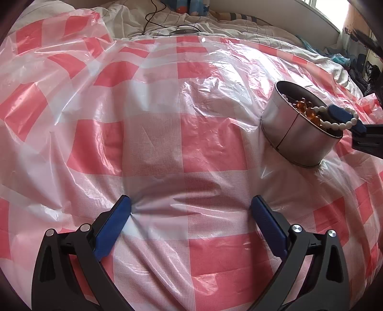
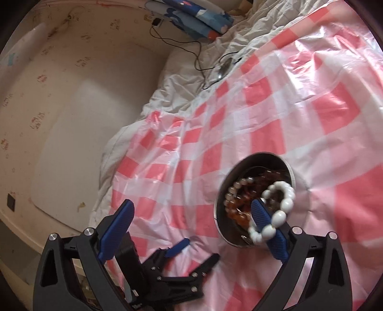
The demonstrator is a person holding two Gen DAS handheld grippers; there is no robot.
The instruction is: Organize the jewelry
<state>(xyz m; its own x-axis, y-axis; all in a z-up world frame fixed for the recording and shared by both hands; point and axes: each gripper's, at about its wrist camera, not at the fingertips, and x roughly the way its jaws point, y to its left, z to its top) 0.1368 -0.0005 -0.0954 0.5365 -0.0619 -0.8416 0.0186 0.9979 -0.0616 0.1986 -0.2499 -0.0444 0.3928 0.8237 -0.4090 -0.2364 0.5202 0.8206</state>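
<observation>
A round metal tin (image 1: 287,129) stands on the pink-checked plastic sheet and holds amber beads (image 1: 307,107). A white bead bracelet (image 2: 275,215) hangs looped over the right-hand finger of my right gripper (image 2: 192,205), just above the tin (image 2: 222,191). That gripper is open wide. The left wrist view shows the same bracelet (image 1: 335,125) on one of the right gripper's fingers (image 1: 340,114) over the tin's rim. My left gripper (image 1: 190,203) is open and empty, low over the sheet, left of the tin. It also shows in the right wrist view as the left gripper (image 2: 199,250).
The pink-checked sheet (image 1: 167,143) covers a soft, wrinkled bed. A black cable (image 2: 198,55) and a blue patterned pillow (image 2: 198,16) lie on white bedding at the far end. A wall (image 2: 59,107) borders the bed. Dark clothes (image 1: 366,71) are piled at the far right.
</observation>
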